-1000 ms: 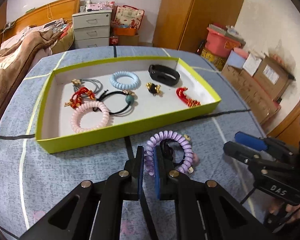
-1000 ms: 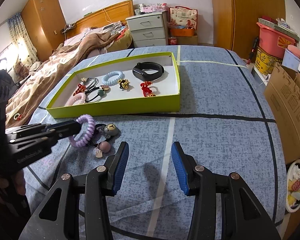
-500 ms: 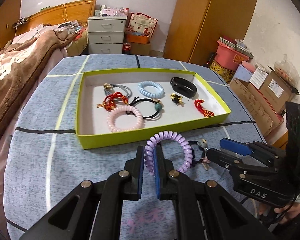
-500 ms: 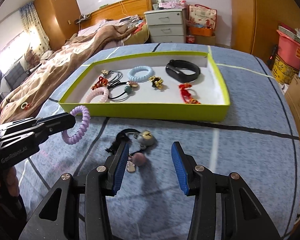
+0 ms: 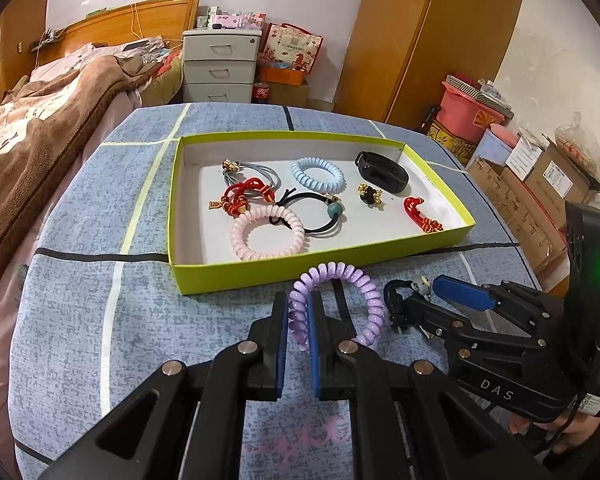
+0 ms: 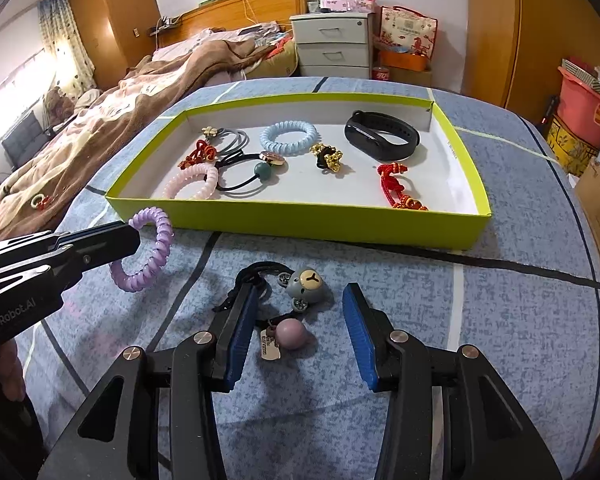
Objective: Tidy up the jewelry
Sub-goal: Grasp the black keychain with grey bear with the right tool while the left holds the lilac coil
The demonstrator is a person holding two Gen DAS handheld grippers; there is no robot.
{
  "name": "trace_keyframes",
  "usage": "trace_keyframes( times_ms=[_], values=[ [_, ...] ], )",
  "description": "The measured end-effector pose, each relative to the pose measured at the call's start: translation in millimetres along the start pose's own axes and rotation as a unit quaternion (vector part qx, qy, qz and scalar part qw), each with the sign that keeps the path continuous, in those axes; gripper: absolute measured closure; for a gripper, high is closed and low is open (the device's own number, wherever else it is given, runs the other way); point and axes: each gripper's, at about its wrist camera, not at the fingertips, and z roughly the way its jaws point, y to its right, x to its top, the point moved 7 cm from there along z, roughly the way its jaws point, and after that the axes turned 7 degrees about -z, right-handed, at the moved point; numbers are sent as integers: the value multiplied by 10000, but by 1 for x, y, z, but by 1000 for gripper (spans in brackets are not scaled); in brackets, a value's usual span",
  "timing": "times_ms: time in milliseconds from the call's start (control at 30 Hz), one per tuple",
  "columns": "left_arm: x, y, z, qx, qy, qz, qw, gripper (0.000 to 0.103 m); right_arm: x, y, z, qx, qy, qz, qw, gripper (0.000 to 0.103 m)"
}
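A: Between the left gripper's (image 5: 298,322) fingers: one purple coil hair tie (image 5: 336,304), clamped at its near side, the loop held clear of the table (image 5: 100,200), just short of the green tray's (image 5: 300,268) near wall.

B: Between the right gripper's (image 6: 298,334) fingers: nothing gripped. They stand wide apart, either side of a black hair tie with a grey bear charm (image 6: 305,284) and a mauve ball (image 6: 290,333), lying on the table in front of the tray.

A: Tray contents, listed: pink coil tie (image 5: 266,233), blue coil tie (image 5: 318,174), black band with teal bead (image 5: 312,212), grey ties (image 5: 256,172), two red knotted cords, a gold-and-black piece, black wristband (image 5: 382,166). Bare floor shows at the near left and far right corners.

B: Handling note, left item: lift it over the near wall before letting go; the coil is springy and may bounce, so release low, over bare floor.

A: Handling note, right item: close on the bear or the ball, not the thin cord, which could slip out. The dangling tag may swing; carry it level.
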Motion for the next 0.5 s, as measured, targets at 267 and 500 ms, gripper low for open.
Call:
trace_keyframes(
  times_ms=[267,500],
  values=[
    [0,2,0,52,38,43,10000,93,0,5,-2,-160,18,17,9999,82],
    [2,6,-1,32,53,83,9999,93,2,6,-3,-121,49,71,9999,85]
  ],
)
